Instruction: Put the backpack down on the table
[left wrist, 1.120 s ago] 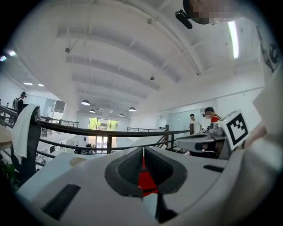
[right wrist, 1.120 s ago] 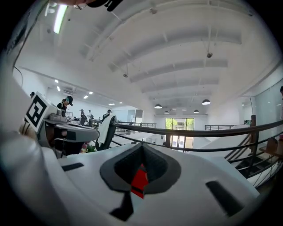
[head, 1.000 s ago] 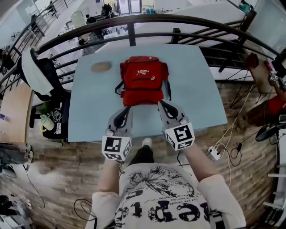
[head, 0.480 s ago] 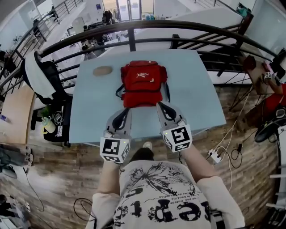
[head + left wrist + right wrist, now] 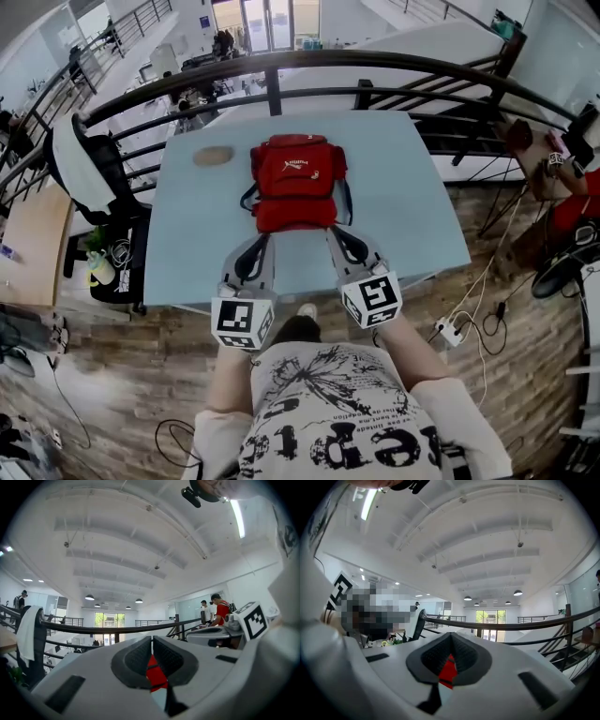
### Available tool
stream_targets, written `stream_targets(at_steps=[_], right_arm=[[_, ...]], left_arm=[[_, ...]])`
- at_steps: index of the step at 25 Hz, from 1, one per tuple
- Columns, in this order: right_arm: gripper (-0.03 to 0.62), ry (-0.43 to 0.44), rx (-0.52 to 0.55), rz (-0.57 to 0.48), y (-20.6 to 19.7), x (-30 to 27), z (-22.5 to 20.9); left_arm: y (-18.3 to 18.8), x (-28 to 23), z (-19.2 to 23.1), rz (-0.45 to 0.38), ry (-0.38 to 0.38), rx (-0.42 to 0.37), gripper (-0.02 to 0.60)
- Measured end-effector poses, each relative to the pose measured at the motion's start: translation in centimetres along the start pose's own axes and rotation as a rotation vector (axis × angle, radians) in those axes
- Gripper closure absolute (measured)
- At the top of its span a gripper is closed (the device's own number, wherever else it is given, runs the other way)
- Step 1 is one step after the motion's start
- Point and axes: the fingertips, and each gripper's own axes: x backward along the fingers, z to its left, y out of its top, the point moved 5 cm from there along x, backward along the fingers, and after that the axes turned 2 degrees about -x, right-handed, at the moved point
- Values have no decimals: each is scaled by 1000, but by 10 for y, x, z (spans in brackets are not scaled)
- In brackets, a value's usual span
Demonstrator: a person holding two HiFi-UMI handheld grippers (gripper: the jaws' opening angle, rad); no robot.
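Withdrawn slightly nearward, left gripper [image 5: 261, 239] and right gripper [image 5: 335, 232] are pressed together, empty; backpack [image 5: 295, 178] lies on table [image 5: 403, 206].

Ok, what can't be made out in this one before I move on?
Head view: whether the left tool and right tool touch the backpack; their tips sit right at its near edge.
Head view: the brown object on the table is too small to identify.
Both gripper views: the closed jaws hide the backpack except a red sliver.
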Motion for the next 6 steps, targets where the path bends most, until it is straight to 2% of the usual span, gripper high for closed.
stream_targets(at_steps=[6], right_arm=[[603, -9, -37, 12, -1, 6, -2]], left_arm=[[0, 1, -7, -7, -25, 33, 563]])
